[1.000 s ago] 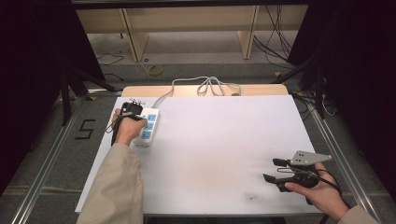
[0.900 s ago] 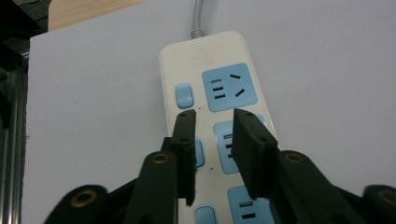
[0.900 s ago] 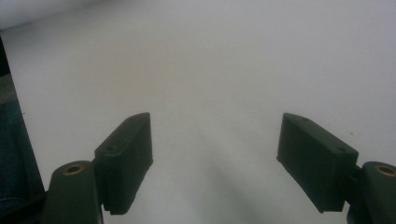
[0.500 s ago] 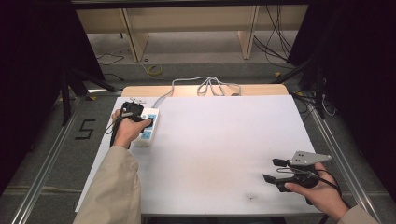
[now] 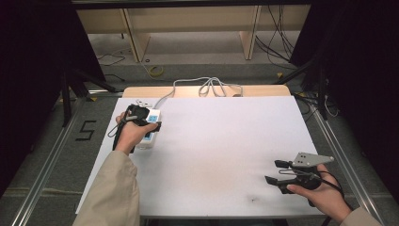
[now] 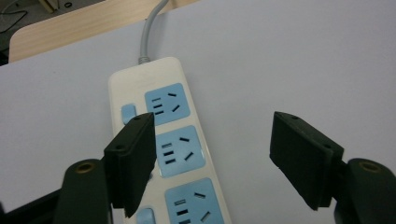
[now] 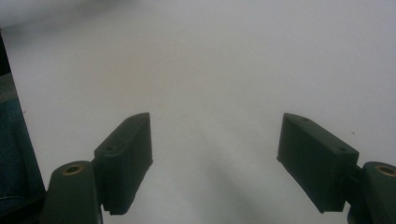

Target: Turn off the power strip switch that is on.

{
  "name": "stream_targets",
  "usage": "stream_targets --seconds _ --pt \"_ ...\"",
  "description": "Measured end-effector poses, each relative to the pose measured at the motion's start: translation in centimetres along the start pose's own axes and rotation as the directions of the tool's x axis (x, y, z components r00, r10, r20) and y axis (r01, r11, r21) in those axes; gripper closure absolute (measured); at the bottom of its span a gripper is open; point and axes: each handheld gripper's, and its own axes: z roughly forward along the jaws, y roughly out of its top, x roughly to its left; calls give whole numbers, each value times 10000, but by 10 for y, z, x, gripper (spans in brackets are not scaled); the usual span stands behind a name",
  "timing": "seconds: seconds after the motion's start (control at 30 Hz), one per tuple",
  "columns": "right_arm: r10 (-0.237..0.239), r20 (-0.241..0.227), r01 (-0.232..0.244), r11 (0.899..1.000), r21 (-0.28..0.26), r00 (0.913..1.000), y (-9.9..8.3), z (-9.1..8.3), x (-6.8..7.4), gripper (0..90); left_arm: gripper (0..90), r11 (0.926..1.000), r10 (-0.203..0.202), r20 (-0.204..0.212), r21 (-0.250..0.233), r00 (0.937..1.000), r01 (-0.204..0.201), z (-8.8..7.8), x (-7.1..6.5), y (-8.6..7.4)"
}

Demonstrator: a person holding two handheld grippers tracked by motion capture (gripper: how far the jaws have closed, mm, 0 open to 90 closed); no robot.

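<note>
Broadly open across the white table [image 5: 221,155]: bare surface from centre out to the 3 o'clock edge and down to 6 o'clock. Crowded solely at 9 to 10 o'clock, where the power strip [image 5: 150,126] lies close to the left edge, its long axis running toward 12. Grey cord [image 5: 197,85] leaving the strip's far end, looping over the wooden strip at the 12 o'clock rim.

Left gripper [image 5: 143,123] held over the strip in the high view, covering much of it; jaws spread wide apart, gripping nothing. Through the left gripper view, left gripper [image 6: 212,161] straddling the strip's right half, one jaw overlapping the sockets, near end of the strip cut off at the bottom edge. Contact with the strip impossible to judge.

Right gripper [image 5: 277,172] near the 4 o'clock corner, well apart from the strip, jaws likewise parted and empty; right gripper [image 7: 215,161] facing plain tabletop, blurred beyond.

Power strip [image 6: 170,144]: cream body, three blue socket faces, small blue buttons beside them.
</note>
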Motion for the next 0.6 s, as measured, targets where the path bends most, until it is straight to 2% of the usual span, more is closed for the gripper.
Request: stream_targets --seconds 0.17,0.37,0.6 --pt "-6 -12 6 10000 4 10000 0 0 0 264 302 9992 221 254 -337 9994 -212 -5 -12 -5" --pt "16 -14 -16 10000 3 10000 0 0 0 264 276 9954 911 591 -348 9941 -892 -9 -25 -13" --pt "13 -23 -13 10000 0 10000 0 0 0 262 268 9924 1144 791 -542 9903 -1104 -15 -36 -17"
